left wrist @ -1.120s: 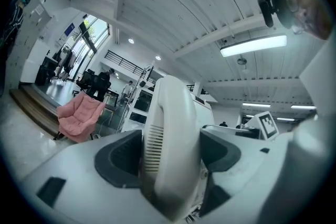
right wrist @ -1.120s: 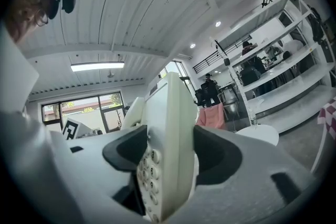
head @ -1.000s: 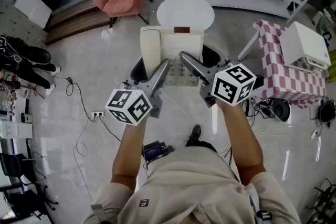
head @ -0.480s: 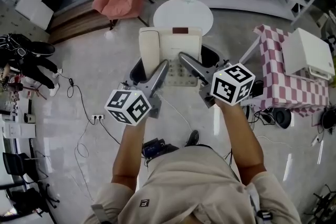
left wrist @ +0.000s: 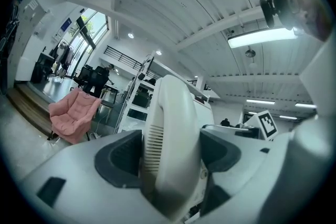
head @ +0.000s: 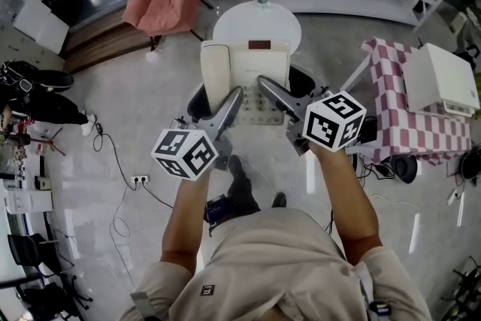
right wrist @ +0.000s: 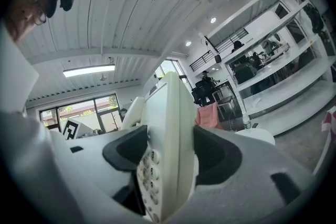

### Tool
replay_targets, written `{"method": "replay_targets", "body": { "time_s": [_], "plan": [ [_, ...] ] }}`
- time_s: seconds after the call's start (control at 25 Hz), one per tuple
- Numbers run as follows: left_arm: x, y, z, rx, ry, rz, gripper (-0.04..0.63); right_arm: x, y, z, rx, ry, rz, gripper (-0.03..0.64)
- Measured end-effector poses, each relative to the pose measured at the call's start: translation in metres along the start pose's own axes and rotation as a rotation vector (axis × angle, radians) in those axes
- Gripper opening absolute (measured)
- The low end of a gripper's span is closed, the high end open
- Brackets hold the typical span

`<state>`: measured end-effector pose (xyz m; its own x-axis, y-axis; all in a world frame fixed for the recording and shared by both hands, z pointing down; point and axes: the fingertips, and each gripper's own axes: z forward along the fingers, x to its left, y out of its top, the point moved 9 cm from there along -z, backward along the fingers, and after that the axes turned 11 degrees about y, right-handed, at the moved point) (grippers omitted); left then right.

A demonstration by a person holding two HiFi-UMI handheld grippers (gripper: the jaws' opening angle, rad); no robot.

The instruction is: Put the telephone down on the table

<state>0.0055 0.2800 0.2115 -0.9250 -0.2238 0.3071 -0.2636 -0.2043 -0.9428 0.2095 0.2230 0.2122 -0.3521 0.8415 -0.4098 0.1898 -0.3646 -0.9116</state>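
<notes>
one smooth cream plastic telephone [head: 252, 60] in l gripper [head: 233, 95], r gripper [head: 264, 83].

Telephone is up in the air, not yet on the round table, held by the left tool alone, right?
No. Both tools hold the telephone: the right gripper view shows the right tool shut on its keypad side, while the left tool grips the handset side. It is indeed in the air, not yet on the round table.

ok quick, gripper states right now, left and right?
left gripper: closed, holding the telephone by one side edge.
right gripper: closed, holding the same telephone by the edge next to the keys.
</notes>
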Motion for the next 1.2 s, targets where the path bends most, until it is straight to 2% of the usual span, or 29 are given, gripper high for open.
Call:
{"method": "replay_targets", "body": {
  "time_s": [0.16,0.4,0.64,1.2],
  "plan": [
    [0.025,0.008,0.035,0.009,-0.049,-0.008,0.324,-0.022,0.008,0.025,-0.007,-0.047,-0.011,0.259],
    [0.072,0.04,0.103,0.037,-0.134,-0.007,0.325,-0.061,0.033,0.077,-0.031,-0.13,-0.008,0.258],
    [0.11,0.059,0.155,0.068,-0.184,0.004,0.325,-0.095,0.045,0.118,-0.051,-0.182,0.012,0.258],
    [0.172,0.087,0.211,0.086,-0.26,0.004,0.325,-0.125,0.063,0.187,-0.061,-0.254,-0.001,0.258]
  ]
}}
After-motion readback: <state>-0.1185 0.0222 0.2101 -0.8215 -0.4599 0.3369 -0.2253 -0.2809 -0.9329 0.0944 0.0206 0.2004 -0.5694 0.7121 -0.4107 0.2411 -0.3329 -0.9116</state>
